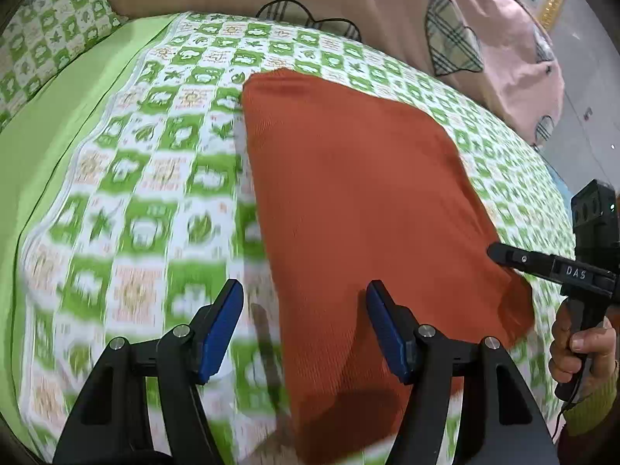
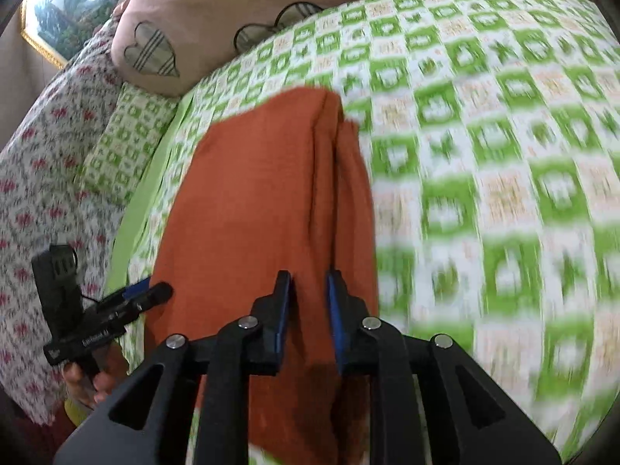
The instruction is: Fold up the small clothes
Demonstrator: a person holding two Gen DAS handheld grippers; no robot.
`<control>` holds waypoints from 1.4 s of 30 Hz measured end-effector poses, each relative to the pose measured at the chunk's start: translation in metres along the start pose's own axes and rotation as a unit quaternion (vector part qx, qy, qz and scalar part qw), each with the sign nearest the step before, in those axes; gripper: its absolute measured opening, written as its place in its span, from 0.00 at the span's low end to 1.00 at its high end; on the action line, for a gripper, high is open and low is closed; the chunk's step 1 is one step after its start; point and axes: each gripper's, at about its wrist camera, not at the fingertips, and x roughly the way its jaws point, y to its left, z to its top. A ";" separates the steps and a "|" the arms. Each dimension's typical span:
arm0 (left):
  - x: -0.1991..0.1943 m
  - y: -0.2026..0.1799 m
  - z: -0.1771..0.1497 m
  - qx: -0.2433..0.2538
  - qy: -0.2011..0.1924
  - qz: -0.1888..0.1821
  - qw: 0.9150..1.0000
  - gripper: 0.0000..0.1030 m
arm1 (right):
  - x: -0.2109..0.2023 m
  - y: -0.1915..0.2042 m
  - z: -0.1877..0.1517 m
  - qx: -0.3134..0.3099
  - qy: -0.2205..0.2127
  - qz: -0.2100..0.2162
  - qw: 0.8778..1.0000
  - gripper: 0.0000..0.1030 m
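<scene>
A rust-orange folded garment lies flat on the green-and-white checked bedspread. My left gripper is open over the garment's near left edge, holding nothing. My right gripper hovers over the near end of the garment, its jaws a narrow gap apart with nothing clearly between them. The right gripper also shows in the left wrist view at the garment's right edge. The left gripper shows in the right wrist view at the garment's left side.
A pink quilt with checked hearts is piled at the far side of the bed. A checked pillow lies at the far left. A floral cover and a framed picture are on the left in the right wrist view.
</scene>
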 end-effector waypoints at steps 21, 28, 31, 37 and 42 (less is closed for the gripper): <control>-0.022 -0.024 -0.079 0.051 -0.019 0.051 0.997 0.43 | -0.065 0.035 -0.023 0.021 -0.081 0.093 0.992 0.05; -0.039 -0.003 -0.079 -0.003 -0.045 0.037 0.998 0.16 | -0.055 0.020 -0.042 -0.014 -0.068 -0.006 0.998 0.05; -0.028 -0.003 -0.088 -0.012 -0.024 0.034 0.999 0.12 | -0.029 -0.003 -0.059 -0.002 -0.038 -0.046 0.998 0.05; -0.030 -0.001 -0.092 0.002 -0.012 0.029 1.000 0.12 | -0.013 -0.021 -0.067 0.018 -0.032 -0.049 0.998 0.04; -0.055 0.004 -0.100 0.033 0.008 0.011 0.999 0.12 | -0.034 -0.023 -0.064 0.028 -0.029 -0.079 0.996 0.20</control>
